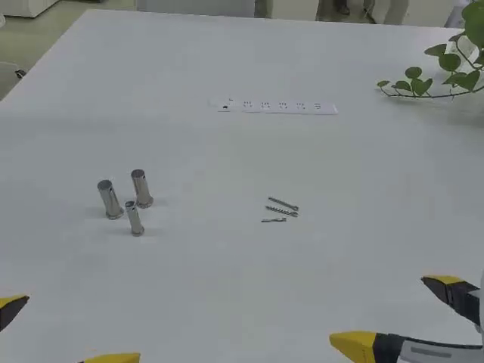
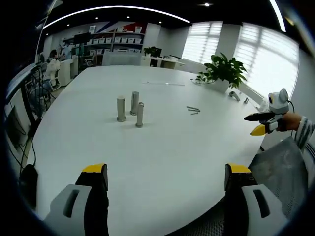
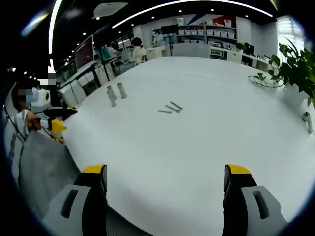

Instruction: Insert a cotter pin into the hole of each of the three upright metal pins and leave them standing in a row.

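The right gripper (image 1: 393, 311), spread empty like the left gripper (image 1: 64, 333), is sitting nearer the cotter pins (image 1: 281, 210), lying crosswise at frame centre up-left of it, while the metal pins (image 1: 125, 198) are standing centre-left.

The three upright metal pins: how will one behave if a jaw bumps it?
Tall and narrow on a small base, a metal pin probably tips easily. Being round, it would likely roll on the smooth table once down. Its shiny surface looks slippery to grip.

A leafy plant (image 1: 456, 78) sits on the white table (image 1: 242, 151) beside bright windows (image 2: 256, 46).
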A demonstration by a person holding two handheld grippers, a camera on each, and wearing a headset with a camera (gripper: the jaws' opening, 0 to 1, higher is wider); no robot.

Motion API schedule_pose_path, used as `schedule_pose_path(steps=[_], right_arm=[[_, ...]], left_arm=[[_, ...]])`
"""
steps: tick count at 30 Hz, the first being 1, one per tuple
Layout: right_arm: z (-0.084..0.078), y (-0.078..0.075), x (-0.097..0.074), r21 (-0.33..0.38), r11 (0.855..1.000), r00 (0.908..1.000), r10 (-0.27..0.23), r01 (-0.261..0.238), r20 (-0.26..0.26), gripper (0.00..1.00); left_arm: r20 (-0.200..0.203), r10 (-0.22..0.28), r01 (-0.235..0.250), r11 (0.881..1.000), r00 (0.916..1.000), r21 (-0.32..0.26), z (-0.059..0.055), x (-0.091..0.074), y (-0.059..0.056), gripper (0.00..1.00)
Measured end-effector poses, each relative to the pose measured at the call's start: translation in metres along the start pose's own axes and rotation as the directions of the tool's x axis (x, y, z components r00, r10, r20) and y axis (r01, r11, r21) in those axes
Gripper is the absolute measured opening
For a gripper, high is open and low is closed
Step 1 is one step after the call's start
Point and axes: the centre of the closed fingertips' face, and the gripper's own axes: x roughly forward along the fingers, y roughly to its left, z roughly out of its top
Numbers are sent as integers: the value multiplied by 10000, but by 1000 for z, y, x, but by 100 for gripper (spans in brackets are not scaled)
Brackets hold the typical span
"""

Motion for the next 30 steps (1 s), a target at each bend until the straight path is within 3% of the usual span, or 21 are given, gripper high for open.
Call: schedule_pose_path(steps=[17, 30], right_arm=[[2, -1, 0, -46, 10000, 10000, -38, 38, -59, 100], [5, 0, -2, -95, 9999, 10000, -72, 72, -12, 100]], left_arm=[[-139, -69, 70, 10000, 9999, 20, -2, 1, 0, 98], [-22, -9, 9, 10000, 10000, -15, -1, -1, 1, 98]])
